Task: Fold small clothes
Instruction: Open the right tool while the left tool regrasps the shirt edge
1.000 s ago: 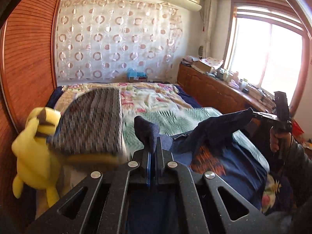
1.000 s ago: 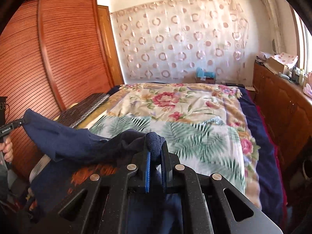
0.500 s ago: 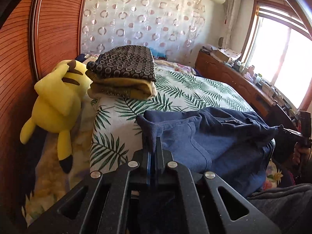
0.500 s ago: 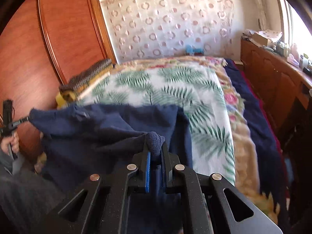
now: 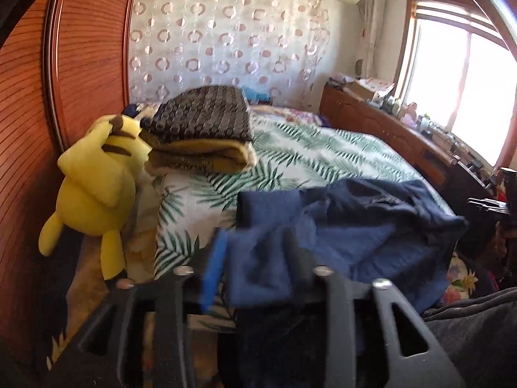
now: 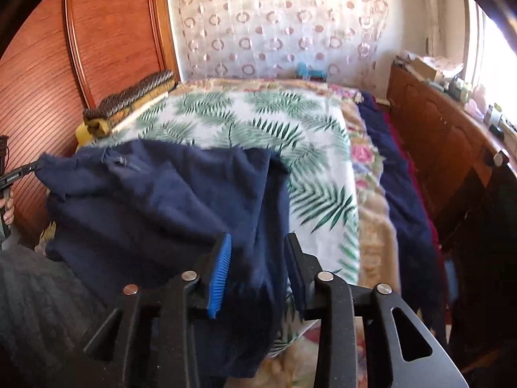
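Observation:
A dark blue garment (image 5: pixel 362 226) lies bunched on the near end of the leaf-print bed cover (image 5: pixel 310 158); it also shows in the right wrist view (image 6: pixel 155 200). My left gripper (image 5: pixel 255 258) is open, its jaws spread with a corner of the garment lying loose between them. My right gripper (image 6: pixel 258 258) is open too, with the garment's other edge hanging between its spread jaws. In the right wrist view the left gripper's tip (image 6: pixel 19 173) shows at the far left, by the garment's corner.
A yellow plush toy (image 5: pixel 93 187) leans against the wooden headboard (image 5: pixel 80 64) at left. A folded stack of clothes (image 5: pixel 200 132) lies beside it. A wooden cabinet (image 6: pixel 452 142) with clutter runs along the right under the window.
Both grippers went from shut on the garment to open. The garment came down from hanging in the air onto the bed and now lies slack.

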`<state>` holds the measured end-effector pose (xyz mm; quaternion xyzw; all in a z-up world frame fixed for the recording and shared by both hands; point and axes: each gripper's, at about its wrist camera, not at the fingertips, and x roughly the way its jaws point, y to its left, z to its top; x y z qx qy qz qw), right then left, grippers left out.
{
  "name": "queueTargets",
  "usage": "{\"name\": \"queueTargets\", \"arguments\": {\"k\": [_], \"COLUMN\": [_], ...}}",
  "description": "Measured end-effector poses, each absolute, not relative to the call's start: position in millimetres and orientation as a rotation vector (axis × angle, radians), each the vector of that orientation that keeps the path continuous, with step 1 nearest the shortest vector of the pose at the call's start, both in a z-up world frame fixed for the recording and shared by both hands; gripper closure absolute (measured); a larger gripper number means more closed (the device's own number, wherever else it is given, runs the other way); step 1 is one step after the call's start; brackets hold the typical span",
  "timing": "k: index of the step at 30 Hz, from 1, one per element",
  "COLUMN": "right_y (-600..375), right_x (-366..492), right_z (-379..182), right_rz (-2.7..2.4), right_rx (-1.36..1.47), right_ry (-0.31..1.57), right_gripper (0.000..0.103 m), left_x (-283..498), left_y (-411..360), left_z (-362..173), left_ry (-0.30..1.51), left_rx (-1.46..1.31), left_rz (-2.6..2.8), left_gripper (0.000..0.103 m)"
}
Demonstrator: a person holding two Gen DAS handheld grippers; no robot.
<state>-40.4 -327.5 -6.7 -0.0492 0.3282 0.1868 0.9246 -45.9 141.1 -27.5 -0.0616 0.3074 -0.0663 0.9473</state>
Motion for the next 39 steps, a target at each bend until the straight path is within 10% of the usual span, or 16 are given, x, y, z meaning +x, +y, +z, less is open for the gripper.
{"name": "queueTargets", "arguments": {"k": [7, 11, 25, 36, 39], "right_y": [-312.5, -296.2, -266.7, -264.9, -262.6], "right_x": [-24.1, 7.3, 103.4, 108.3, 104.3], "right_z": [2.2, -4.7, -52.5, -57.4, -58.6], "right_rz": [0.374, 0.367, 0.337, 0.359, 0.394], "right_rx": [-0.120, -0.121, -0.145, -0.125, -0.128], "right_ry": [0.633, 0.618, 0.786, 0.783, 0.775], "right_gripper": [0.064, 0.047, 0.033, 0.034, 0.061], "left_x": [-19.2, 14.1, 107.0, 104.9, 100.0], "left_y": [139.1, 137.5, 137.7, 119.2, 118.2], "left_z": [-8.0, -14.8, -86.3, -92.7, -91.5], "left_ry": [0.584, 0.628, 0.942, 0.956, 0.943], "left_rx": [-0.087, -0.060, -0.101, -0.083, -0.103], "left_rz": [-0.135, -0.128, -0.171, -0.212, -0.248], "left_gripper": [0.037, 0.037, 0.037, 0.070, 0.088]}}
